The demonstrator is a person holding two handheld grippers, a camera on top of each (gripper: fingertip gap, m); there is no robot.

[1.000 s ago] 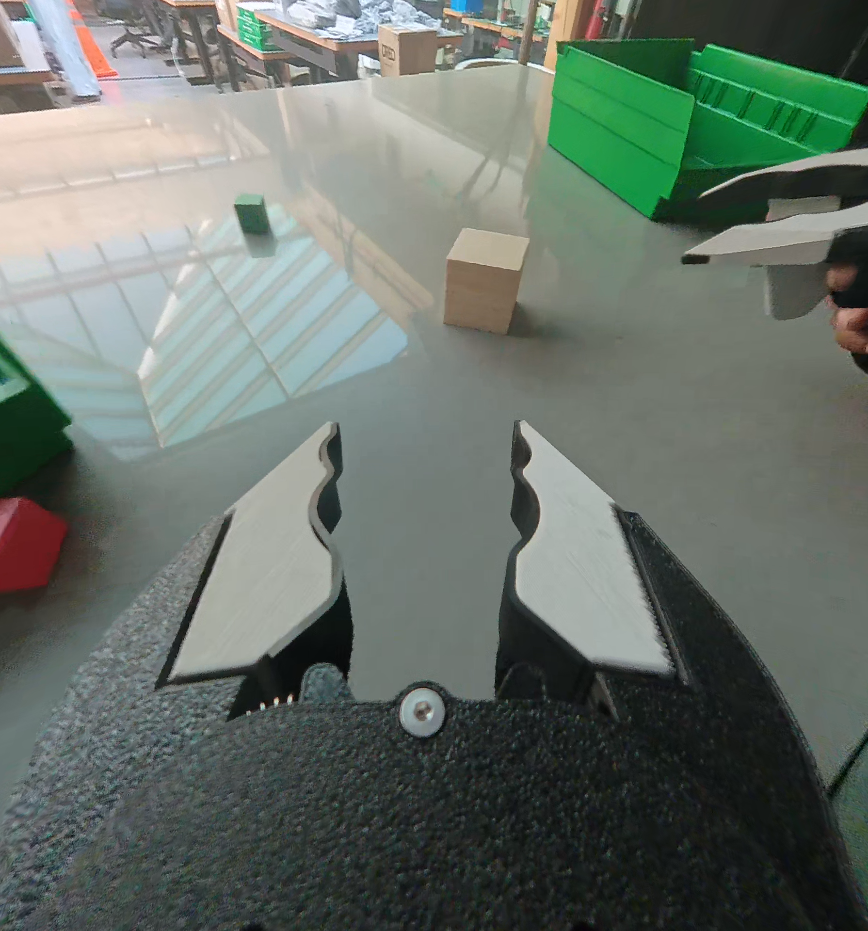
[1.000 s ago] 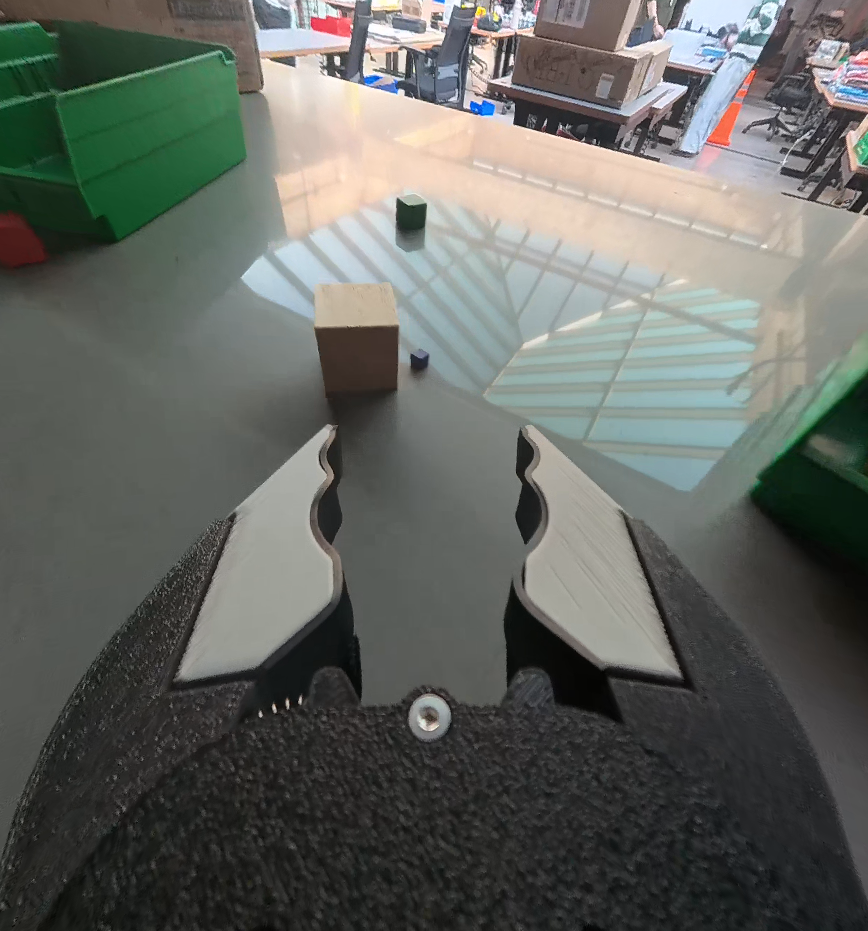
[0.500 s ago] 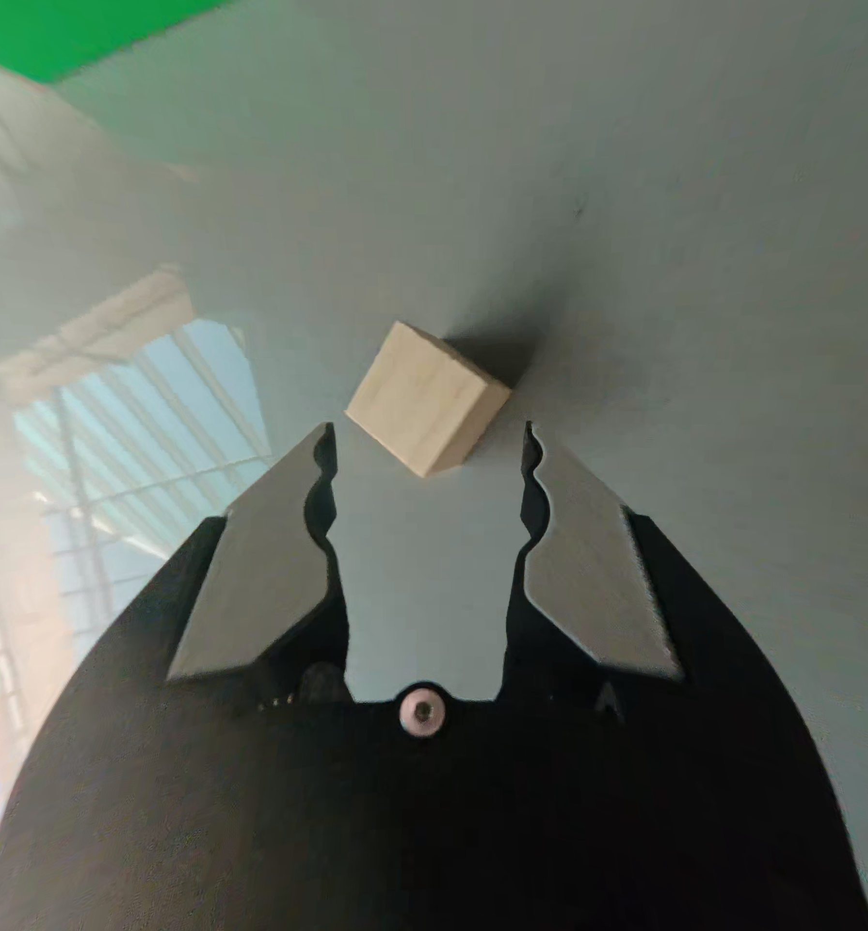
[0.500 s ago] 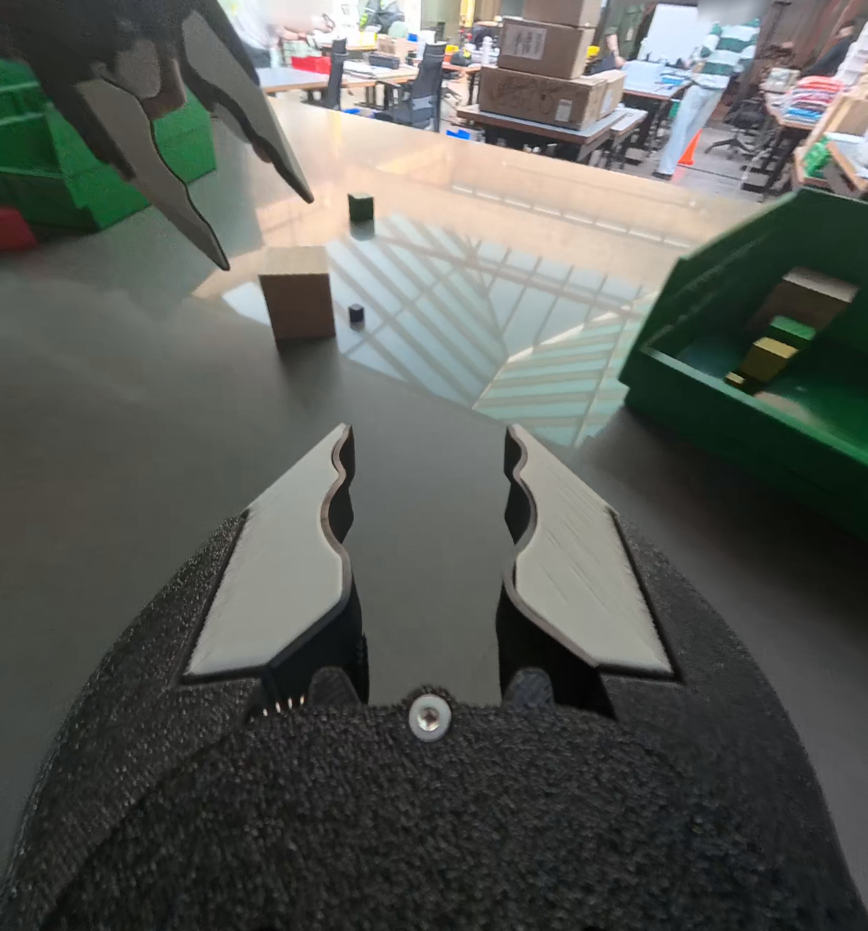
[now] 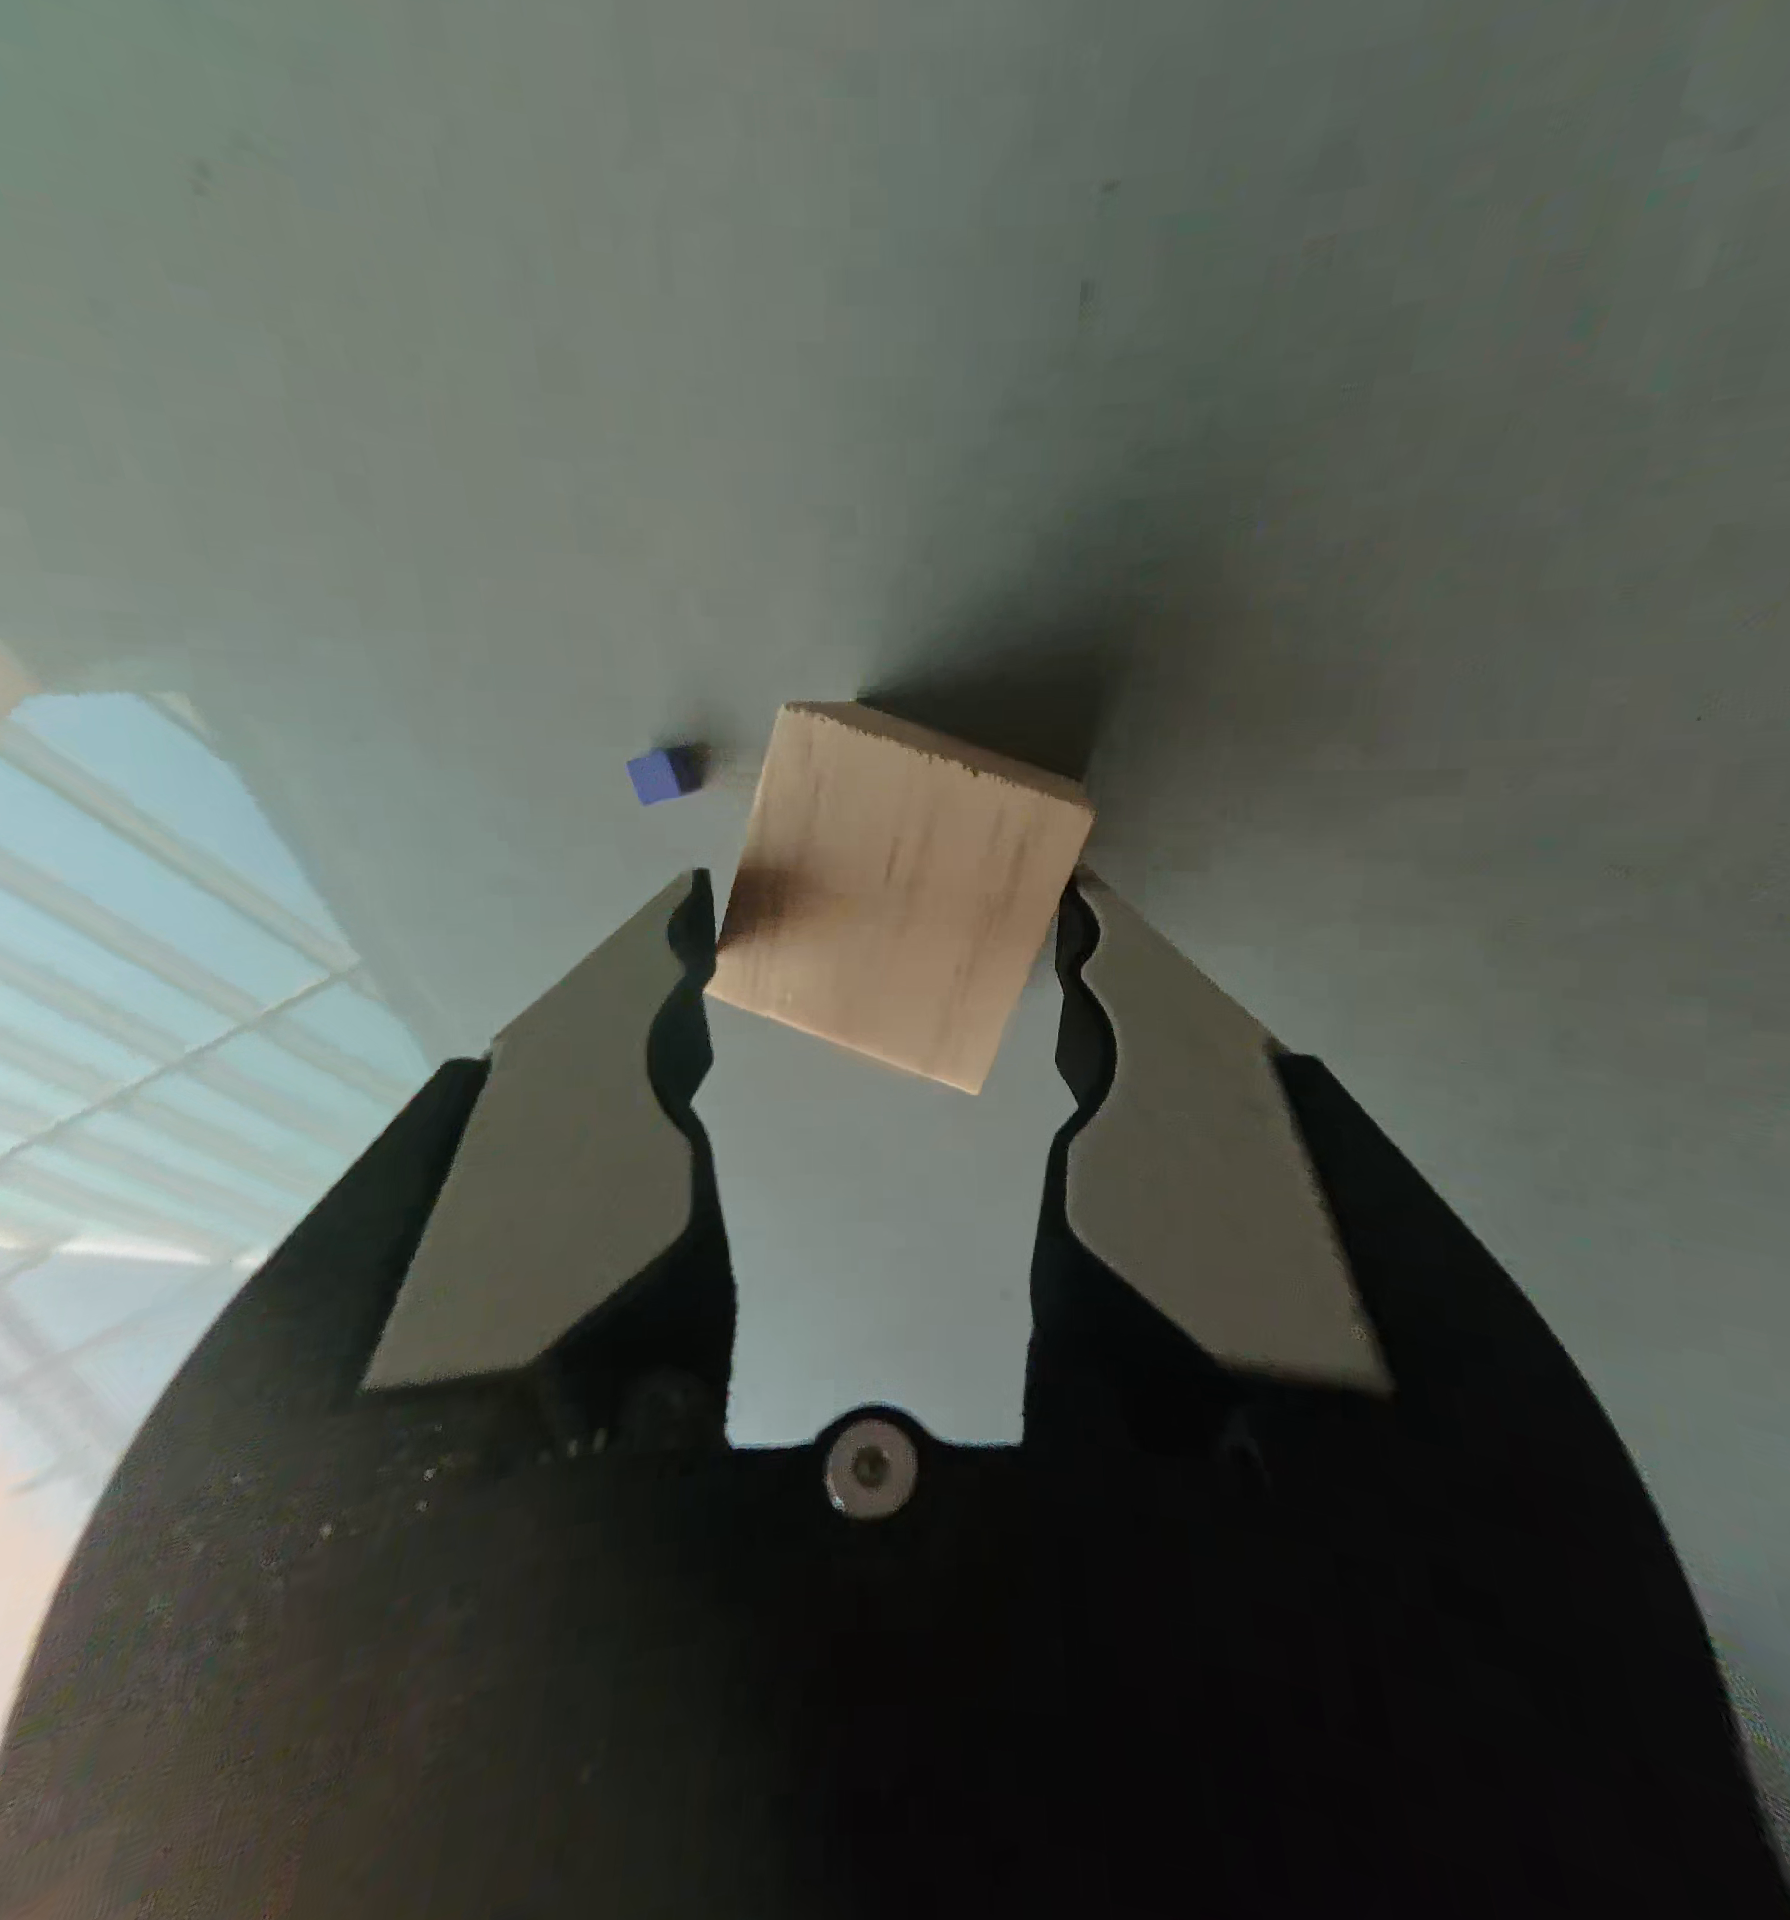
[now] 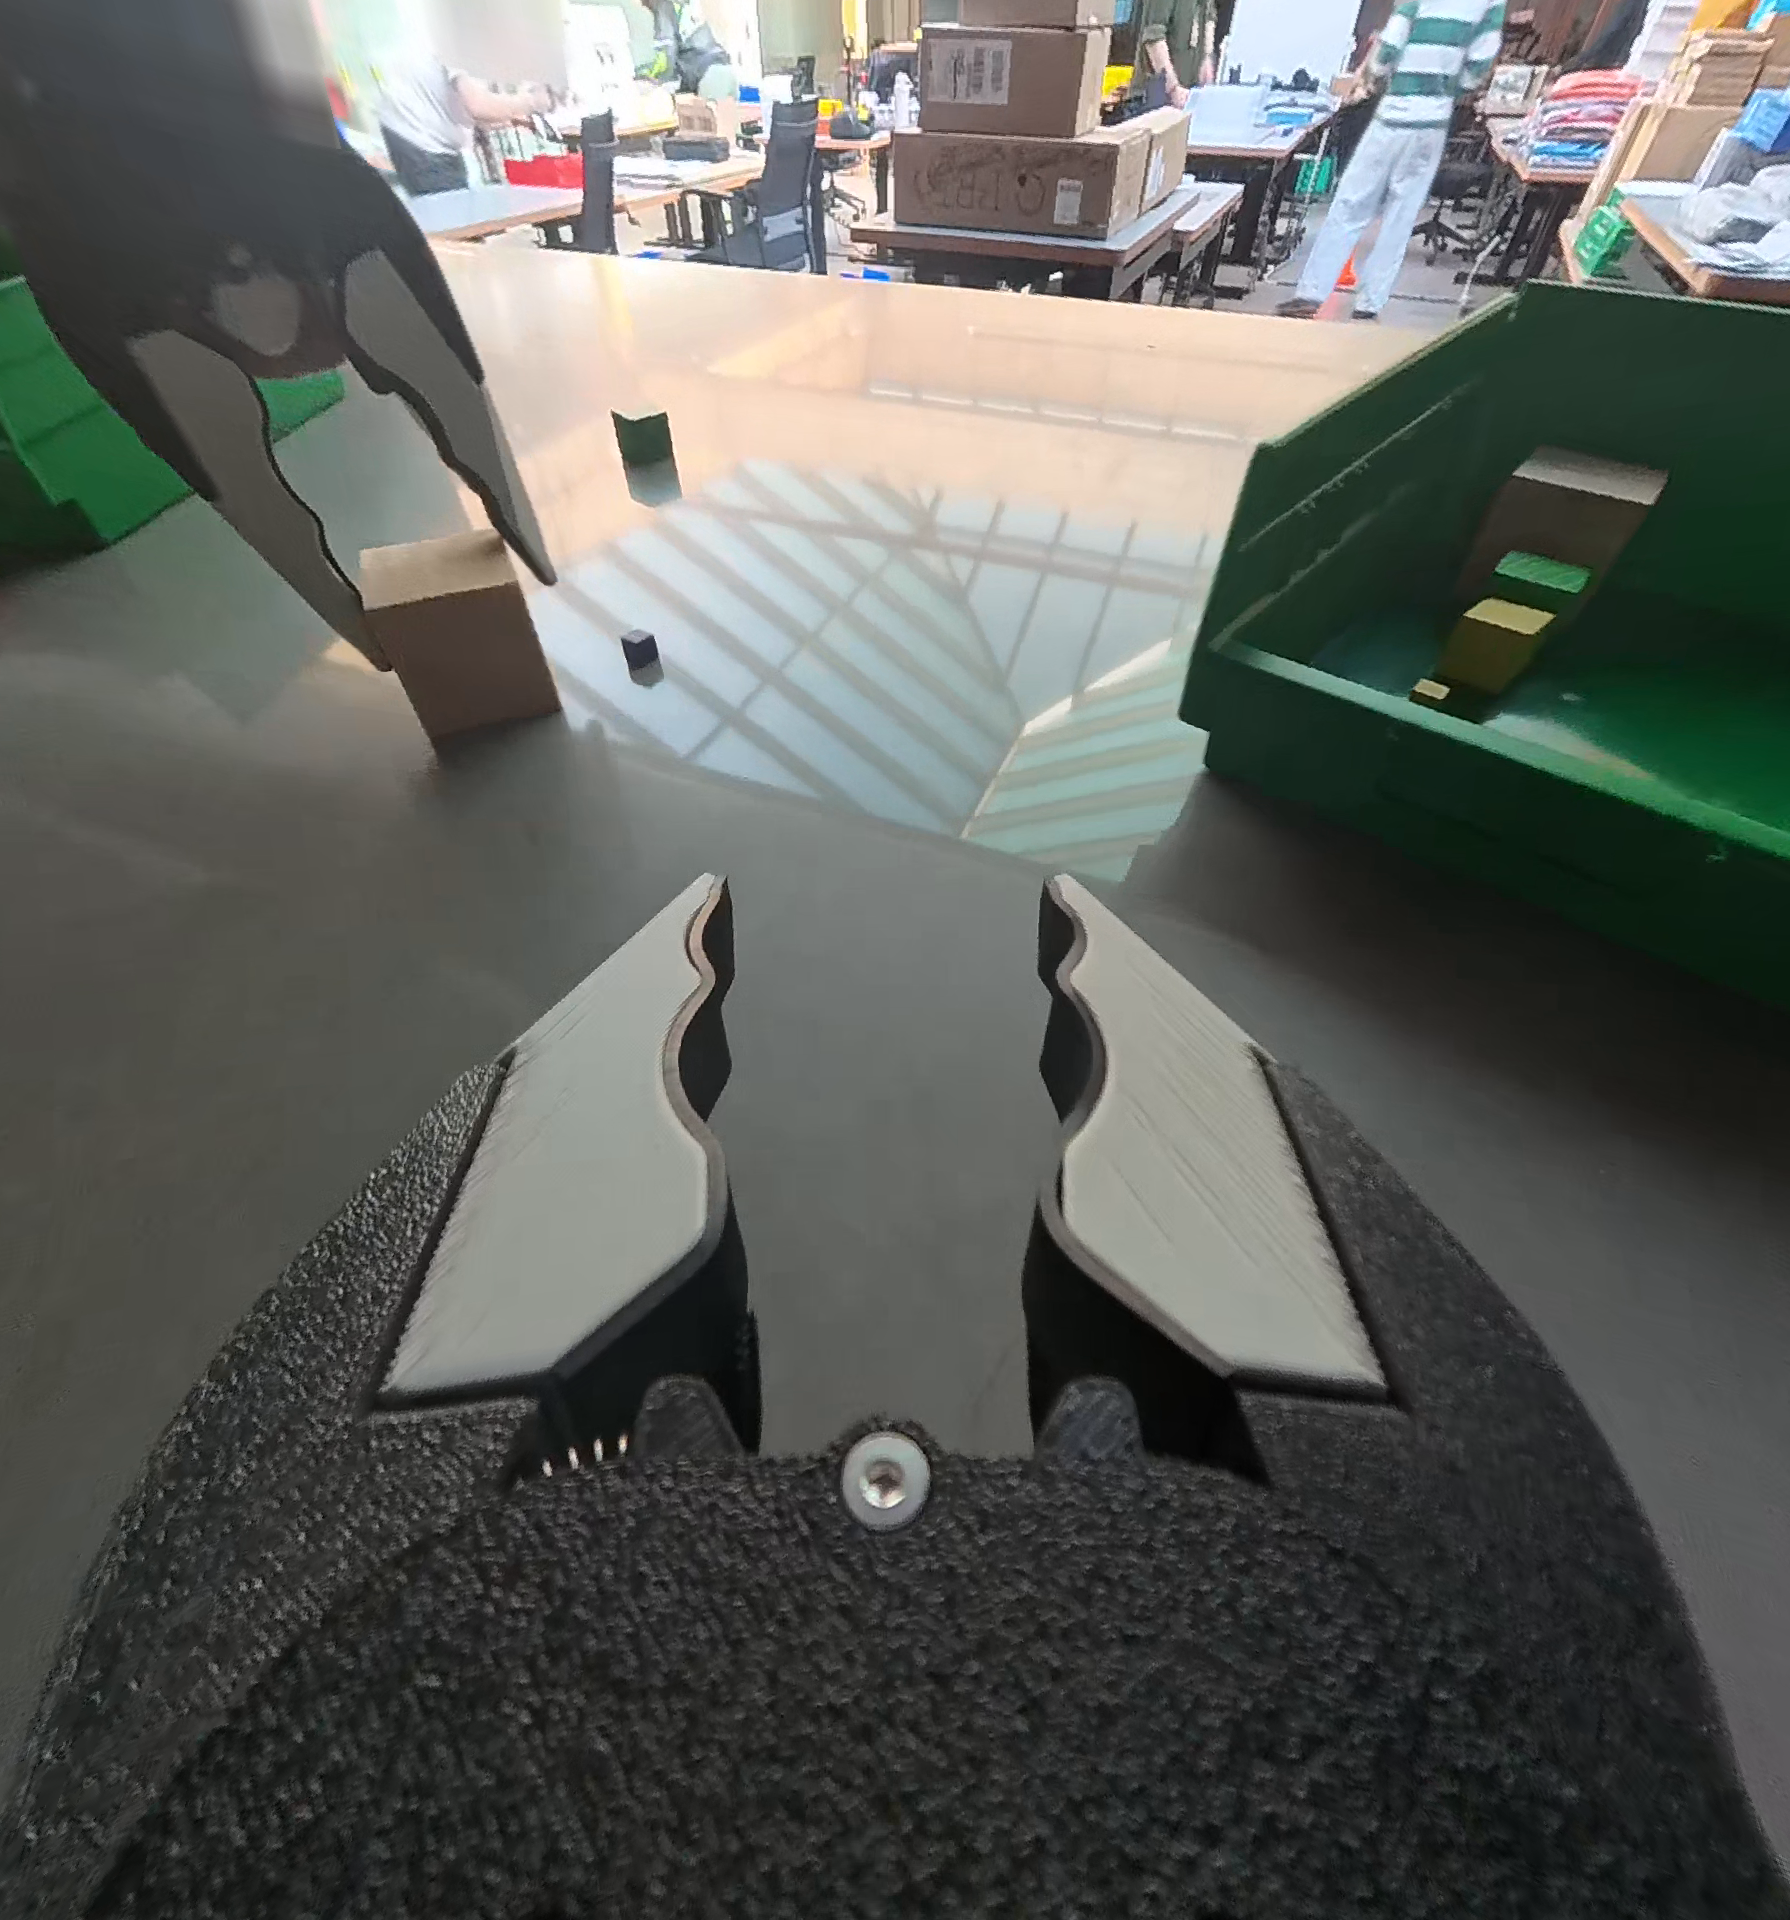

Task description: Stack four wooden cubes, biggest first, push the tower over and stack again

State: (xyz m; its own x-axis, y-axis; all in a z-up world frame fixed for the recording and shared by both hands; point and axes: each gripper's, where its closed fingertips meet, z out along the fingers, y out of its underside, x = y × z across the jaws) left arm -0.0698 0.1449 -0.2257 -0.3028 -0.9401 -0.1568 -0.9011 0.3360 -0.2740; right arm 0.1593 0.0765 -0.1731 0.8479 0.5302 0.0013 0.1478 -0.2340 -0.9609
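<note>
Left wrist view: open left hand-held gripper (image 5: 886,888) astride wooden cube (image 5: 901,894).

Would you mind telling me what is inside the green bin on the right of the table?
In the right wrist view, the green bin holds a tall tan block, a green block and a yellow block in front of it, plus a small yellow piece. The near wall hides part of the floor.

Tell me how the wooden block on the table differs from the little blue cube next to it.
The wooden block is far bigger than the blue cube. The wooden block is pale tan with visible grain; the blue cube is a solid dark blue. The left gripper has its open fingers on either side of the wooden block, while the blue cube sits apart, outside them. Both are box-shaped and rest on the grey table.
</note>
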